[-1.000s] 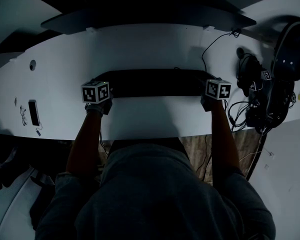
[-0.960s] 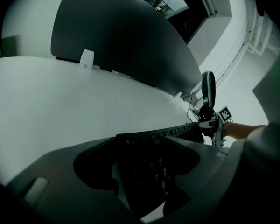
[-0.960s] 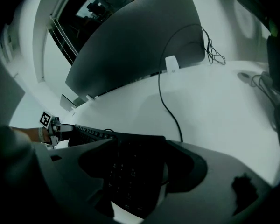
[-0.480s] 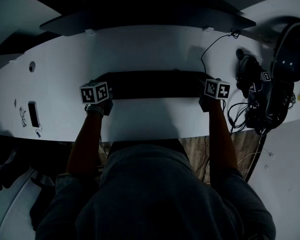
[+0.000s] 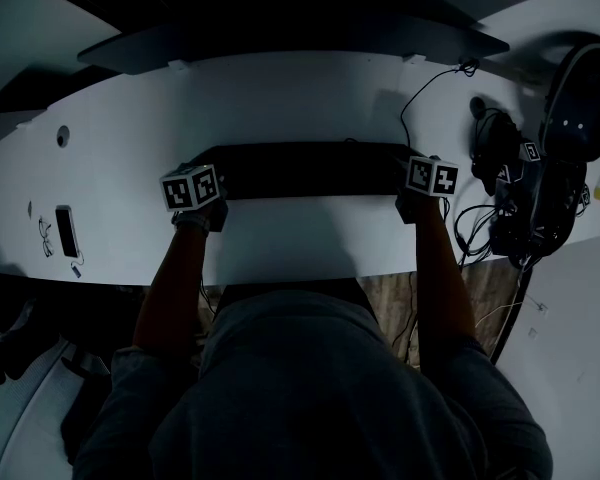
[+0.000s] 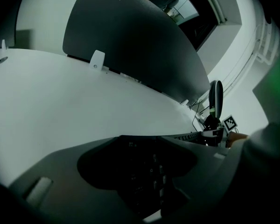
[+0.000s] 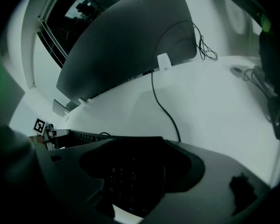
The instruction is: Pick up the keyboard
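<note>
A long black keyboard lies flat across the middle of the white desk. My left gripper is at its left end and my right gripper at its right end. In the left gripper view the left gripper has the keyboard's end between its jaws. They are closing, and I see no pad pressing on it. In the right gripper view the dark keys sit the same way between the right gripper's wide jaws.
A black cable runs from the keyboard to the back of the desk. Dark gear with tangled cables crowds the right end. A phone lies at the far left. A dark divider panel stands behind the desk.
</note>
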`<state>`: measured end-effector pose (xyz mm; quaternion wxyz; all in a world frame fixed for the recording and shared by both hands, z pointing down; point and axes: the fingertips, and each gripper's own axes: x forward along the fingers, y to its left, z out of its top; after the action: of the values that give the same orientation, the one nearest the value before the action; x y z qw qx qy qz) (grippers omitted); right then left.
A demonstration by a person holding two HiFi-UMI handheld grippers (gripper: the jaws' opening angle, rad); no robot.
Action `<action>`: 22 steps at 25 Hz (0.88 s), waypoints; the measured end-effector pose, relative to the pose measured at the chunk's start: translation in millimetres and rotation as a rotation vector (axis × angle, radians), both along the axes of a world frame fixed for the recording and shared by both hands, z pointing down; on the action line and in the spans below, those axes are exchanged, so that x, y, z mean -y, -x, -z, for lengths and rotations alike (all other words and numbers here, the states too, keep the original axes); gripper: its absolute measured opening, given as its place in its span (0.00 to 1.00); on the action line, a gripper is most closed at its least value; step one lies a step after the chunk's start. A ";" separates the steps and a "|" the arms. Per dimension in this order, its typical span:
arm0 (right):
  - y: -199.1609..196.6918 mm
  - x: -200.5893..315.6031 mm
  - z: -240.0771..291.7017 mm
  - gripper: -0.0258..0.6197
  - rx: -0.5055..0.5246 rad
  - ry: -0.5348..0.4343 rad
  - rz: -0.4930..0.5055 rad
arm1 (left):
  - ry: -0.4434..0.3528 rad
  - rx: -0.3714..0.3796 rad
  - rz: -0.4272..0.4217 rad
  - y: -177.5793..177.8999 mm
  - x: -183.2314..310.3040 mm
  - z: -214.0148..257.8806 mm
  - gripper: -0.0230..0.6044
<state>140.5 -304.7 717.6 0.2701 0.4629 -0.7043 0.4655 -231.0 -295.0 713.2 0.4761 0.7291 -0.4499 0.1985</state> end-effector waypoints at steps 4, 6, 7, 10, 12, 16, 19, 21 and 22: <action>1.0 -3.7 2.9 0.52 0.007 -0.003 -0.012 | -0.005 -0.003 0.008 -0.5 -0.5 1.6 0.44; 3.4 -6.7 7.1 0.52 0.014 -0.010 -0.024 | -0.017 -0.005 0.010 0.1 -0.9 4.8 0.44; 3.0 -7.5 9.5 0.52 0.008 -0.024 -0.023 | -0.026 -0.008 0.012 0.2 -1.3 6.8 0.44; 3.1 -9.5 19.3 0.52 -0.009 -0.066 -0.012 | -0.052 -0.016 0.012 1.6 -2.9 14.6 0.44; 6.4 -11.4 26.5 0.52 -0.008 -0.082 -0.007 | -0.070 -0.017 0.009 4.1 -4.1 21.8 0.44; 12.3 -10.7 41.0 0.52 0.004 -0.121 0.000 | -0.123 0.005 0.008 11.9 -3.1 38.1 0.44; 16.5 -8.6 52.3 0.52 0.021 -0.154 0.005 | -0.162 0.011 0.002 14.7 -0.8 52.6 0.44; 19.9 -5.5 64.4 0.52 0.025 -0.186 0.012 | -0.196 0.017 0.002 17.7 1.9 64.7 0.44; 21.5 -3.0 73.4 0.52 0.021 -0.208 0.016 | -0.213 0.020 0.003 19.0 3.3 71.7 0.44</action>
<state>119.0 -301.7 644.1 0.2168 0.4779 -0.7553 0.3926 -250.0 -298.3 641.5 0.3914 0.7729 -0.4744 0.1562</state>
